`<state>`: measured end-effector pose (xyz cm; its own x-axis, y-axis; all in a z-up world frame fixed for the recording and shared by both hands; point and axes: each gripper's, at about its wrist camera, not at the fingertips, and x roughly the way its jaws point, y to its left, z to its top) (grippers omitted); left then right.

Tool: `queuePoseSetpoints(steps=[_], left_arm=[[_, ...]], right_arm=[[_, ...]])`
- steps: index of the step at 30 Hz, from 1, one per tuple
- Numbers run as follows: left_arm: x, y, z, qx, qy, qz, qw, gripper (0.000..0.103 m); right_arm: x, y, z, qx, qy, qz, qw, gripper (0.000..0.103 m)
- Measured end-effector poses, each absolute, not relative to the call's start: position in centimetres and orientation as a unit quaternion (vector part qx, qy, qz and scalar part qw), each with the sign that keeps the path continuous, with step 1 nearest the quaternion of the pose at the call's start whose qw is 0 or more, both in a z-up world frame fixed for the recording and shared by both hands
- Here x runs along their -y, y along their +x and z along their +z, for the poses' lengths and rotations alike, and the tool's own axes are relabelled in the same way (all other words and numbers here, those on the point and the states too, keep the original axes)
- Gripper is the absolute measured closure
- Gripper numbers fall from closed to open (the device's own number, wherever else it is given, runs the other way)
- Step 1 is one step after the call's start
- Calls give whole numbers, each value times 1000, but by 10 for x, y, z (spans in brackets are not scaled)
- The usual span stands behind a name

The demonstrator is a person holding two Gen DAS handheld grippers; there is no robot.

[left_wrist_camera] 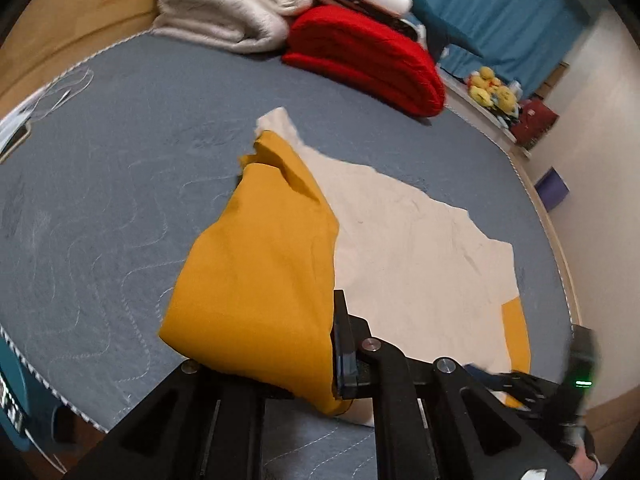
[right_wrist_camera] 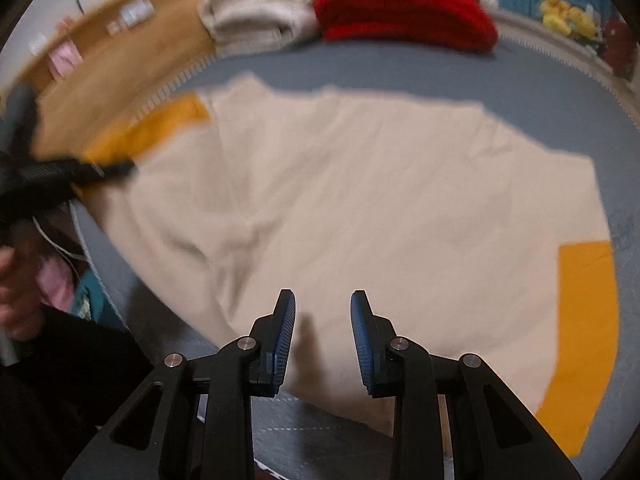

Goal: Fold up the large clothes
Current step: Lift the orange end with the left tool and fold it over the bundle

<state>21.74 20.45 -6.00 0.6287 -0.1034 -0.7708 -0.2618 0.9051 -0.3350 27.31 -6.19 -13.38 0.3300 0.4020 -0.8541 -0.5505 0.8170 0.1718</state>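
The garment (right_wrist_camera: 360, 208), cream with mustard-yellow sleeves, lies spread on the grey quilted mattress (left_wrist_camera: 120, 184), its body flat and its long axis running away from the person toward the folded cream blanket (left_wrist_camera: 228, 12) and red blanket (left_wrist_camera: 360, 64) at the far edge. The left gripper (left_wrist_camera: 336, 344) is clamped on the yellow sleeve (left_wrist_camera: 256, 272): in the left wrist view the fabric bunches between the pads and drapes up and over the near finger, lifted off the mattress while its far end rests on the cream body. The right gripper (right_wrist_camera: 323, 340) hangs just above the garment's near hem with its jaws apart and nothing between them; the cloth lies directly below and ahead of its fingertips. The second yellow sleeve (right_wrist_camera: 580, 340) lies flat to the right of that gripper, untouched. Judgement: the fold turns on carrying the held sleeve across the body's long axis toward the centre line. The left hand holds the only gripped cloth; the right is nearer the hem and the free sleeve.
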Motion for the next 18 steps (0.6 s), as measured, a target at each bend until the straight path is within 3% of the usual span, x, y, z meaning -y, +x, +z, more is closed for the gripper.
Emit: queuePoseSetpoints(steps=[6, 18], left_arm=[[-181, 226, -58, -429, -153, 29, 890, 93], [-149, 228, -47, -411, -133, 22, 902, 93]], right_arm=[[47, 288, -169, -542, -108, 254, 794, 73], [76, 273, -143, -514, -98, 244, 816, 73]])
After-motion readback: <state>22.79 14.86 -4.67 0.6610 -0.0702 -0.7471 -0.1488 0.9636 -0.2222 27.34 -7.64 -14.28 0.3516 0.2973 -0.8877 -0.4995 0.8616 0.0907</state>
